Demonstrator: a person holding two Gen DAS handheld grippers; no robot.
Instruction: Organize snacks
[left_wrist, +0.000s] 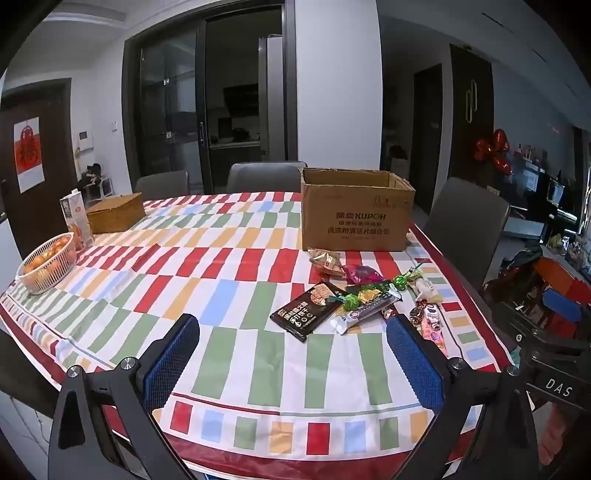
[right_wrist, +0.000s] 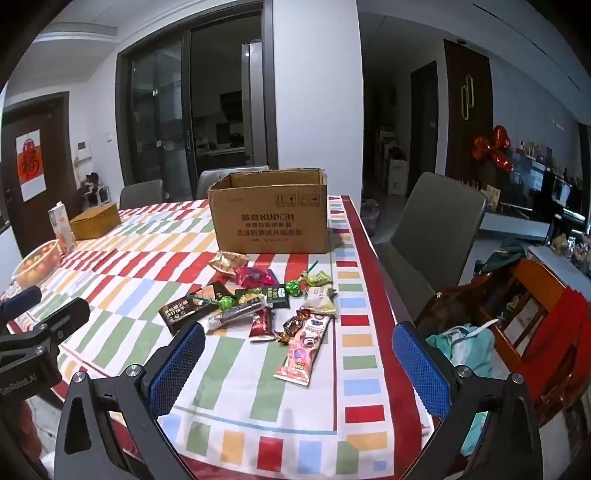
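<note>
Both grippers' blue-padded fingers (left_wrist: 173, 354) (right_wrist: 177, 365) gape empty, since loose wrapped snacks (right_wrist: 258, 306) await the open brown cardboard box (right_wrist: 271, 218).

Bare tablecloth (left_wrist: 221, 295) left of snack pile (right_wrist: 258, 306) gives passage; cardboard box (right_wrist: 271, 218) blocks behind it, chair (right_wrist: 436, 229) flanks right edge.
</note>
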